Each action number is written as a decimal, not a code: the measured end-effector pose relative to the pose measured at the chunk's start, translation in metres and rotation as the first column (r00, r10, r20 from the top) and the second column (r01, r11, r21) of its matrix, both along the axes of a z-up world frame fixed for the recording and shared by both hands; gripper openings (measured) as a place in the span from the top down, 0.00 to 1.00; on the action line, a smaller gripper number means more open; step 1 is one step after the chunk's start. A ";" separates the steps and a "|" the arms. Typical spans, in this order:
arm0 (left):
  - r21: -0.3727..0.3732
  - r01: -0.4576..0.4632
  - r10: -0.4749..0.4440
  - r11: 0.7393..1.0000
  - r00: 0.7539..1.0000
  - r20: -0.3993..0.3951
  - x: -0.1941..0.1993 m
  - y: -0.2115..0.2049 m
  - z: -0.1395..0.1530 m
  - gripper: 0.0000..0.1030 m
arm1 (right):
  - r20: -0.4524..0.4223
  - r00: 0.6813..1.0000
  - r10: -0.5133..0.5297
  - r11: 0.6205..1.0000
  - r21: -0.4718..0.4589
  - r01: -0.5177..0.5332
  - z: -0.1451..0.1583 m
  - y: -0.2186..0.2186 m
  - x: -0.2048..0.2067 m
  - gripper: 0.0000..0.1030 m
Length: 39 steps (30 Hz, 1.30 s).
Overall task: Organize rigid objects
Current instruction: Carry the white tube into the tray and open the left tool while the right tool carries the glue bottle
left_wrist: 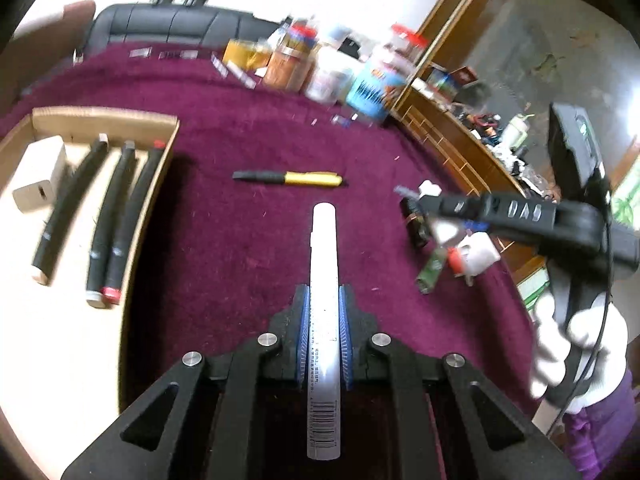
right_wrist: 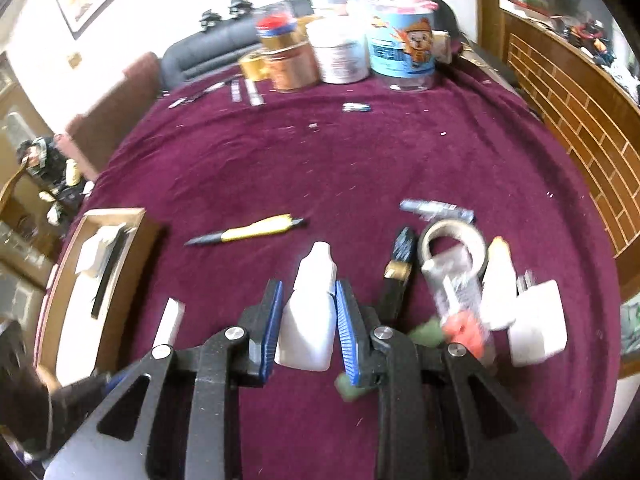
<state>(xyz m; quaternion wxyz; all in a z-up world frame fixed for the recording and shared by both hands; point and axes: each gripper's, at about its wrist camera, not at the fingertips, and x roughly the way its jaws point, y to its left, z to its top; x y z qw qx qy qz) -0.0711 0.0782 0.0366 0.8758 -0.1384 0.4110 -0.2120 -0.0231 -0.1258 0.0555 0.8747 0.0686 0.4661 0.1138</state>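
Note:
My left gripper (left_wrist: 323,292) is shut on a white marker pen (left_wrist: 324,272) that points forward above the purple cloth. A cardboard tray (left_wrist: 166,148) at the left holds three black markers (left_wrist: 116,216) and a white charger block (left_wrist: 38,178). A black and yellow pen (left_wrist: 290,178) lies ahead on the cloth, also in the right wrist view (right_wrist: 248,232). My right gripper (right_wrist: 309,286) is shut on a small white bottle (right_wrist: 310,312). It shows at the right of the left wrist view (left_wrist: 424,200).
A pile lies right of my right gripper: tape roll (right_wrist: 454,236), black lipstick tube (right_wrist: 398,276), tube with red cap (right_wrist: 458,304), white adapter (right_wrist: 538,326), silver stick (right_wrist: 436,210). Jars (right_wrist: 402,56) stand at the far table edge. A wooden shelf (right_wrist: 580,120) is at the right.

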 end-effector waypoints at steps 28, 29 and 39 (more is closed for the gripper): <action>0.176 -0.374 0.402 0.911 0.899 -0.175 0.044 0.215 -0.014 0.89 | -0.040 0.919 0.393 0.911 0.155 -0.383 -0.010 0.197 -0.035 0.76; 0.186 -0.370 0.402 0.910 0.897 -0.184 0.049 0.215 -0.016 0.89 | -0.046 0.914 0.402 0.907 0.154 -0.391 -0.011 0.204 -0.035 0.76; 0.232 -0.363 0.409 0.902 0.891 -0.196 0.093 0.225 -0.018 0.88 | -0.096 0.872 0.481 0.873 0.151 -0.464 -0.030 0.265 -0.028 0.76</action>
